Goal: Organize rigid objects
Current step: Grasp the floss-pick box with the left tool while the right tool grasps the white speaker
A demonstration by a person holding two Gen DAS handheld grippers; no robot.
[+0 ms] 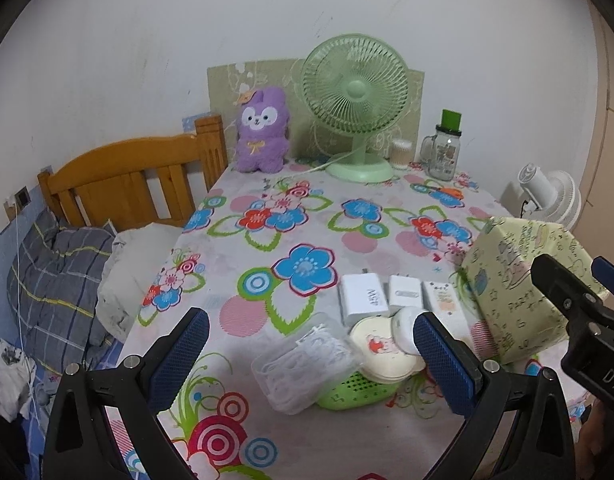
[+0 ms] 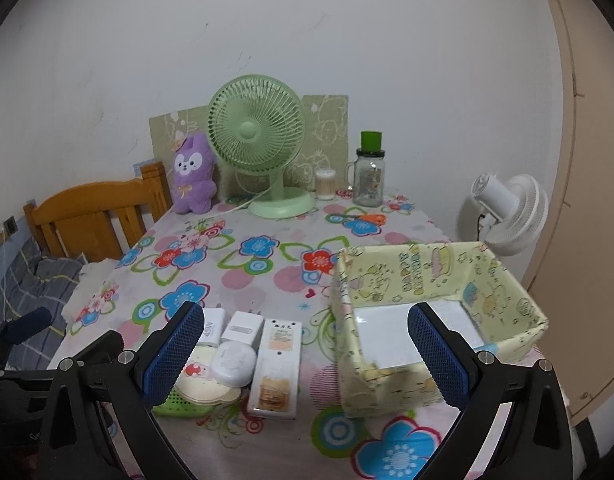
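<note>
Currently both tongs, left and right, are held spread and empty. Small rigid items, including a remote and chargers, are clustered on the bench left of the open box. One item should be pinched squarely, then lifted clear of its neighbours.

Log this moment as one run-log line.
left gripper: open, empty | right gripper: open, empty | yellow box: empty | remote, chargers: on table
</note>
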